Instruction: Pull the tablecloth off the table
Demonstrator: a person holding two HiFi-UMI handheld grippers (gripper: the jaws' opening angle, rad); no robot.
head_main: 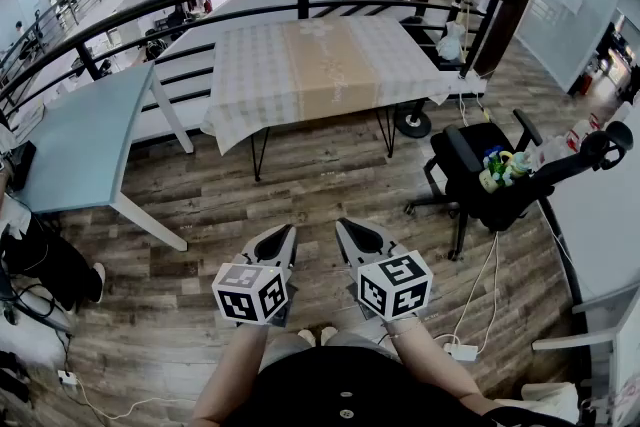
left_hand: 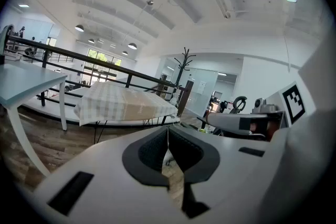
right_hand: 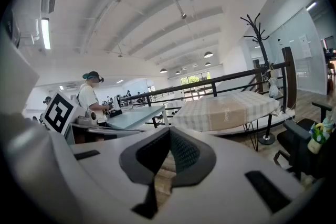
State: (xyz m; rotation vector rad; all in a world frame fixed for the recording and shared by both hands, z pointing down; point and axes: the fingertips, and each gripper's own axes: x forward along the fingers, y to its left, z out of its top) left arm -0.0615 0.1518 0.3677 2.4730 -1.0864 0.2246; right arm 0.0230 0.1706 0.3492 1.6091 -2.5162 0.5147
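Our left tool [head_main: 282,237] and right tool [head_main: 348,231] are both clenched on nothing, side by side above the wood-plank floor [head_main: 300,195]. They are well apart from the cream checked tablecloth with a tan centre band [head_main: 320,65], which lies spread over the black-legged table [head_main: 257,153]. We should approach, open both, pinch the near hem evenly, then pull level

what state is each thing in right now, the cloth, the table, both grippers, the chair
tablecloth: spread flat over the table, edges hanging down, untouched
table: top fully covered by the tablecloth
left gripper: shut, empty, well short of the table
right gripper: shut, empty, well short of the table
office chair: bottles sitting on its seat
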